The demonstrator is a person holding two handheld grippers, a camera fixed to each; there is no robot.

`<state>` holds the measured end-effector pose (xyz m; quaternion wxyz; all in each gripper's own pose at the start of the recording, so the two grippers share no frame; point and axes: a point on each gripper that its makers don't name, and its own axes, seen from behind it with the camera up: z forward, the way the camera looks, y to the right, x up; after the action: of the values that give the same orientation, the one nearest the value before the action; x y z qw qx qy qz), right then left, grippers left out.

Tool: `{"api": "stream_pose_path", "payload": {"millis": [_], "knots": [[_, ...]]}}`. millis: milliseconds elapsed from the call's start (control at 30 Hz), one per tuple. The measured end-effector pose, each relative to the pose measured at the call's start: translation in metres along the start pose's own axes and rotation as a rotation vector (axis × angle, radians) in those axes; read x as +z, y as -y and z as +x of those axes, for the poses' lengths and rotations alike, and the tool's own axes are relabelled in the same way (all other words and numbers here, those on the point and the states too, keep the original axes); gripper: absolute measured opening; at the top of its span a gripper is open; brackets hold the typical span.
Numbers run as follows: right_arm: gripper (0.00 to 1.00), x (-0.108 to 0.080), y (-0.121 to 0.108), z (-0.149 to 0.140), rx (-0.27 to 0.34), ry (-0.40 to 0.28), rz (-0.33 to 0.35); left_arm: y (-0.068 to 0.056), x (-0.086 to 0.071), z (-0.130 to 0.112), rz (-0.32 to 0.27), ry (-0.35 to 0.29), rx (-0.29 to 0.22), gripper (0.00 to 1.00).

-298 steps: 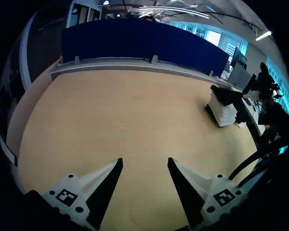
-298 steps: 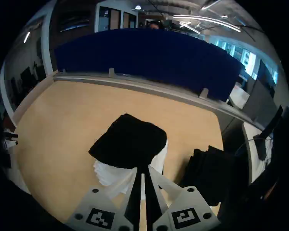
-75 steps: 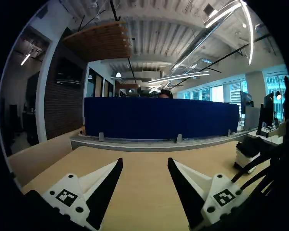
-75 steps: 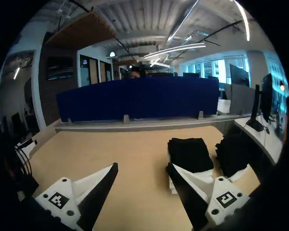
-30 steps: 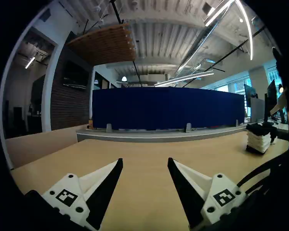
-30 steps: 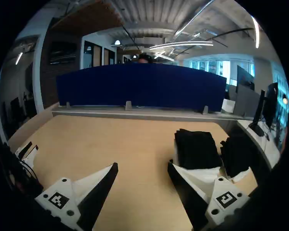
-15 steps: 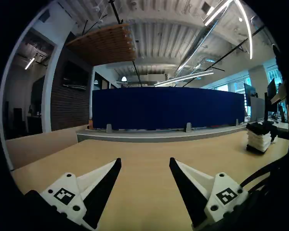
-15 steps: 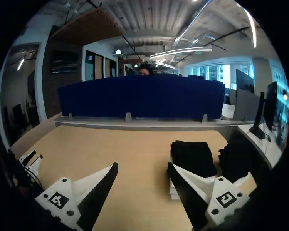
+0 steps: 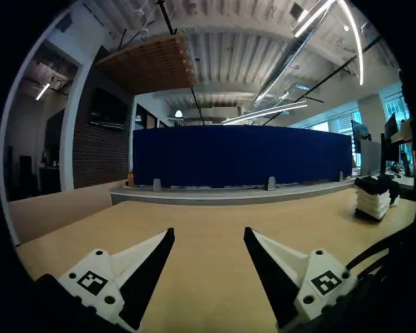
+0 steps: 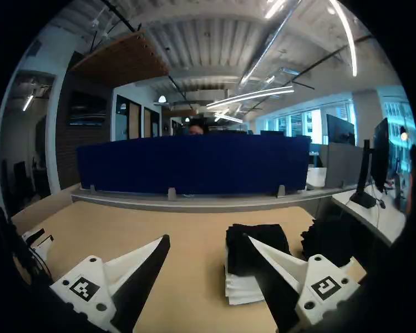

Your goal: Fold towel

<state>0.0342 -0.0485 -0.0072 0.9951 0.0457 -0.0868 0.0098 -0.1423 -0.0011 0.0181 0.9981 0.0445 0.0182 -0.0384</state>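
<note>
Fingers of the left gripper (image 9: 208,230) and the right gripper (image 10: 207,237) spread wide and empty, low over the tabletop (image 10: 125,230). Possible trouble from here: toppling the stack of folded towels (image 10: 242,272), or pinching several layers instead of one, through too low and too deep a reach. Stack just beyond the right fingers, partly hidden behind one of them; well apart from the left fingers, far off to their right.
</note>
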Motion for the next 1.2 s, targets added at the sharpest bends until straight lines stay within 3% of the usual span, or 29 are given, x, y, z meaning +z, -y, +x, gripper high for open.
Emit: {"api": "stream_pose_path", "payload": {"millis": [300,500,1200], "knots": [[1.00,0.008,-0.034,-0.014,0.092,-0.026,-0.053,0.001,0.000,0.001,0.000,0.000,0.000,0.93],[1.00,0.008,-0.053,-0.023,0.114,-0.077,-0.067,0.001,-0.001,0.001,0.000,0.000,0.000,0.93],[0.99,0.032,-0.056,-0.111,0.147,-0.090,-0.040,0.002,0.000,0.002,0.000,0.000,0.000,0.93]]}}
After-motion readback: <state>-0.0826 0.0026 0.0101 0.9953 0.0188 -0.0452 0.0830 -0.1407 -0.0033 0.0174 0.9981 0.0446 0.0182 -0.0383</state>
